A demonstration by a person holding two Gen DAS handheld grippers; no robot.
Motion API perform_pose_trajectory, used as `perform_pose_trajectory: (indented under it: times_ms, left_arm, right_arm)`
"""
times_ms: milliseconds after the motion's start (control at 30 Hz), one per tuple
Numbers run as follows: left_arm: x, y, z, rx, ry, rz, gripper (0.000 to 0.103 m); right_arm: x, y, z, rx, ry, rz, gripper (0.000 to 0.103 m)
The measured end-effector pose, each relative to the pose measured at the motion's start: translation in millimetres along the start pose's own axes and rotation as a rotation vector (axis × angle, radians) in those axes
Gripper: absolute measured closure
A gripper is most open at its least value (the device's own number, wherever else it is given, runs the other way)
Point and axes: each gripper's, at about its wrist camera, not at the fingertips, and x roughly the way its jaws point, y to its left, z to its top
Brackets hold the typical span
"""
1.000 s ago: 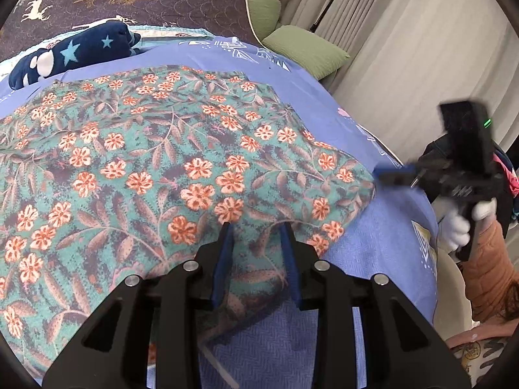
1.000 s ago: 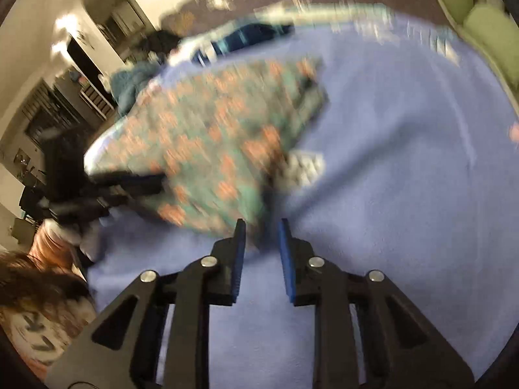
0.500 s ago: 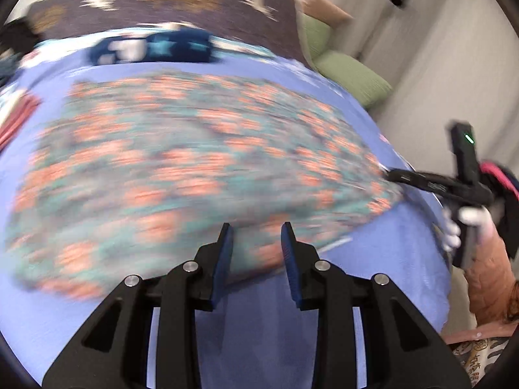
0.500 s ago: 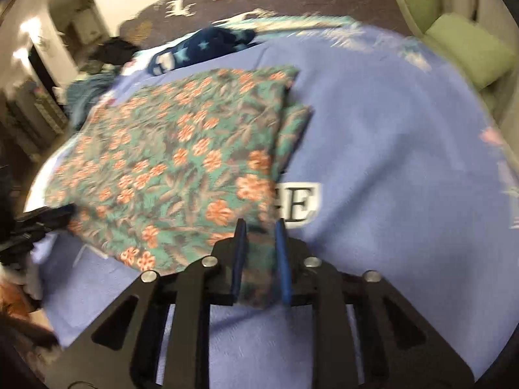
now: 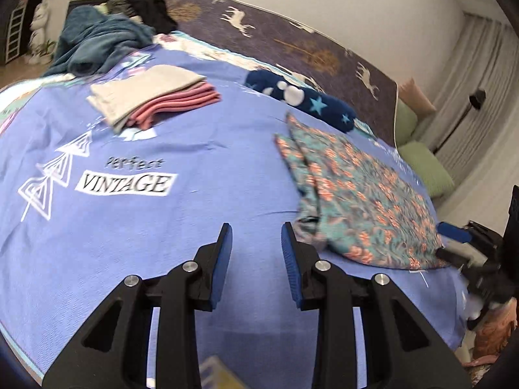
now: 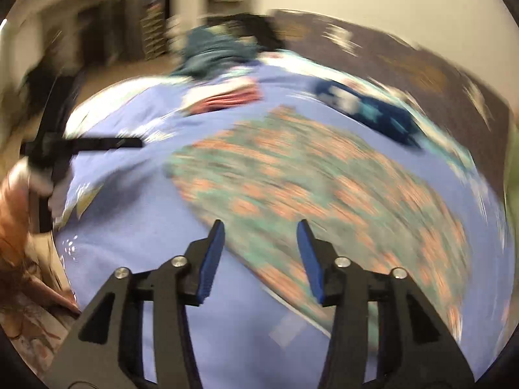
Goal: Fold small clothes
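Far left on the bed, a teal blanket (image 5: pixel 97 43) lies heaped with dark clothes (image 5: pixel 146 6) behind it. In front of it sits a folded stack (image 5: pixel 152 97), a beige piece on pink ones. The blue bedspread (image 5: pixel 162 227) carries a printed "VINTAGE" label (image 5: pixel 125 184) just beyond my left gripper (image 5: pixel 256 243), whose jaws stand open over bare spread, holding nothing. Right of them lies the floral garment (image 5: pixel 363 201), folded flat, its long axis running from the near right edge of the bed away toward a navy star-patterned piece (image 5: pixel 311 100) at the headboard end. Nothing lies on top of it. My right gripper (image 6: pixel 261 243) hovers over its near edge, jaws wide apart and empty. The right wrist view is badly smeared, so the garment's outline there is hard to make out. Green pillows (image 5: pixel 425 168) sit at far right.
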Motion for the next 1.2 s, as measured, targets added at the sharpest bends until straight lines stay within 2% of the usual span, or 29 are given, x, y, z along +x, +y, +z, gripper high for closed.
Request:
perform_pose_trajectory:
  times_ms: [67,133,267,333,367,467,533,567,700,767,800,900,933,1033,1100,1167,1200]
  left_arm:
    - [-1,7,-3,-0.016,-0.003,-0.008,0.07]
    - [-1,14,-3,-0.031,-0.007,-0.024,0.07]
    - [2,27,-1,-0.051,-0.007,-0.055,0.07]
    - [7,32,3,-0.058,-0.002,-0.07,0.07]
    - [8,35,3,-0.058,0.0,-0.074,0.07]
    - [21,42,13,-0.062,0.004,-0.102,0.07]
    - [30,50,22,-0.084,0.017,-0.111,0.07]
    - [33,52,26,-0.089,0.018,-0.121,0.07]
    - [42,53,40,-0.078,0.023,-0.187,0.07]
    - [55,53,49,-0.092,0.046,-0.245,0.07]
    - [62,53,51,-0.101,0.062,-0.287,0.065]
    - [93,47,60,-0.149,0.156,-0.437,0.055]
    - [107,42,63,-0.158,0.201,-0.493,0.055]
    - [144,23,75,-0.159,0.287,-0.576,0.055]
    - [162,10,86,-0.15,0.31,-0.595,0.055]
    - [179,-2,98,-0.132,0.314,-0.561,0.078]
    - [185,-5,102,-0.127,0.308,-0.543,0.098]
  right_arm:
    - [28,39,17,-0.127,0.016,-0.006,0.053]
    - [47,61,24,-0.21,0.035,-0.043,0.054]
    - [90,93,27,-0.388,0.105,-0.233,0.054]
    - [110,96,29,-0.413,0.137,-0.285,0.055]
    - [116,98,32,-0.421,0.126,-0.315,0.055]
    - [134,115,39,-0.482,0.085,-0.356,0.067]
    - [141,125,39,-0.533,0.056,-0.371,0.092]
    - [143,129,40,-0.538,0.035,-0.383,0.092]
    - [120,110,57,-0.389,-0.041,-0.311,0.093]
    - [122,110,59,-0.385,-0.033,-0.297,0.093]
    - [125,112,57,-0.393,-0.022,-0.287,0.093]
    - [132,123,48,-0.439,-0.005,-0.288,0.093]
    - [133,124,47,-0.442,-0.008,-0.278,0.093]
    - [128,123,47,-0.403,-0.017,-0.266,0.093]
    - [123,119,50,-0.367,-0.03,-0.256,0.093]
    - [119,116,52,-0.348,-0.042,-0.253,0.093]
    - [118,115,52,-0.344,-0.045,-0.251,0.093]
